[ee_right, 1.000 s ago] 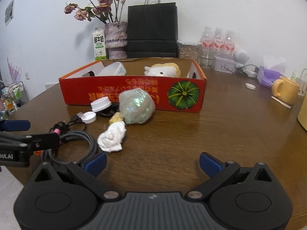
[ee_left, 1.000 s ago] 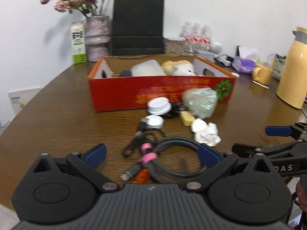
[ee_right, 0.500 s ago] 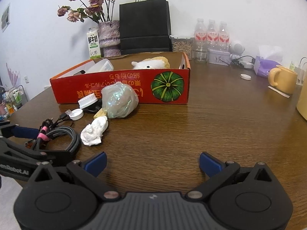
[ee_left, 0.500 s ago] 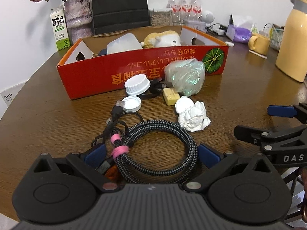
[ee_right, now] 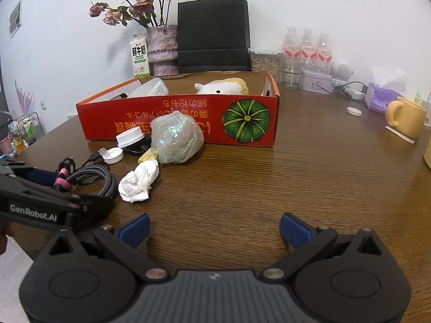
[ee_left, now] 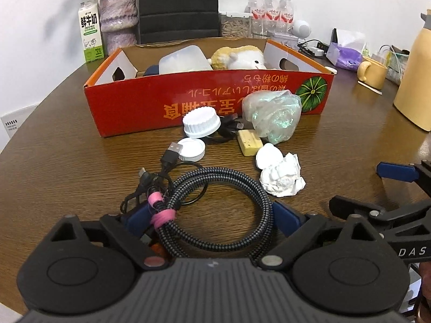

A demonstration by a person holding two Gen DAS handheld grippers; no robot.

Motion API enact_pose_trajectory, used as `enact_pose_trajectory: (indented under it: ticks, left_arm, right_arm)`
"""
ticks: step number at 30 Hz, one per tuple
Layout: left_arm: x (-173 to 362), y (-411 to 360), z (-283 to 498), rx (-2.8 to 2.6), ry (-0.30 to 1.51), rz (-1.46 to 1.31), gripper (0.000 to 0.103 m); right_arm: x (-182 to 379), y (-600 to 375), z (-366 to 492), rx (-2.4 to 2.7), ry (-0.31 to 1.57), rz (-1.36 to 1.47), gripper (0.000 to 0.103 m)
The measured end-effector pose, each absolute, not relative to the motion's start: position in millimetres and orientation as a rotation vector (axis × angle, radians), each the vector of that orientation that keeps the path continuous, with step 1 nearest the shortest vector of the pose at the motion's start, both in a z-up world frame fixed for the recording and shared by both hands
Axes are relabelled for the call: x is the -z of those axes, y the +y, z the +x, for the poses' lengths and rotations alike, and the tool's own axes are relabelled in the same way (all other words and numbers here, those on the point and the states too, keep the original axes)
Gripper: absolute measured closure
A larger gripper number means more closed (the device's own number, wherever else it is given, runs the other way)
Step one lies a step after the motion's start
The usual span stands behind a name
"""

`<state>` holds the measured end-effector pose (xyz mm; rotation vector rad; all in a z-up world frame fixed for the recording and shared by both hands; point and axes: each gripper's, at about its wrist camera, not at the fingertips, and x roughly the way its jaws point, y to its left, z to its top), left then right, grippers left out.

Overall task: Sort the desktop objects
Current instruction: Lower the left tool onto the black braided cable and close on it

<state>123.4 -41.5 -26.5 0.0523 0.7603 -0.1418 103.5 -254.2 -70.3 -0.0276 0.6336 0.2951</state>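
Note:
A coiled braided cable (ee_left: 215, 210) with pink ties lies on the wooden table, between the open fingers of my left gripper (ee_left: 212, 216), which straddles it. It also shows in the right wrist view (ee_right: 91, 180). Beyond it lie a crumpled white tissue (ee_left: 281, 176), a white cap (ee_left: 200, 122), a white lid (ee_left: 191, 148), a yellow block (ee_left: 250, 142) and a shiny plastic bag (ee_left: 273, 117). A red cardboard box (ee_left: 210, 99) holds a plush toy (ee_left: 237, 58) and a plastic container (ee_left: 184, 59). My right gripper (ee_right: 215, 228) is open and empty over bare table.
A yellow mug (ee_right: 405, 118), purple tissue pack (ee_right: 382, 98), water bottles (ee_right: 307, 51), black paper bag (ee_right: 212, 35), flower vase (ee_right: 161, 48) and milk carton (ee_right: 140, 56) stand behind the box. A tall yellow flask (ee_left: 416, 75) is at the right.
My left gripper has moved forward and down over the coiled cable, so the coil now lies between its open fingers. The right gripper shifted a little to the right.

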Motion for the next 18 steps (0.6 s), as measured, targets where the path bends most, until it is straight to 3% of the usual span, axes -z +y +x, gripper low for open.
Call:
enact_pose_trajectory:
  ticks: [18]
  left_arm:
    - [-11.3,-0.6,95.6,0.1,0.617,0.013,0.01]
  right_arm:
    - [52.5,-217.4,92.4,-0.344,0.605,-0.06,0.0]
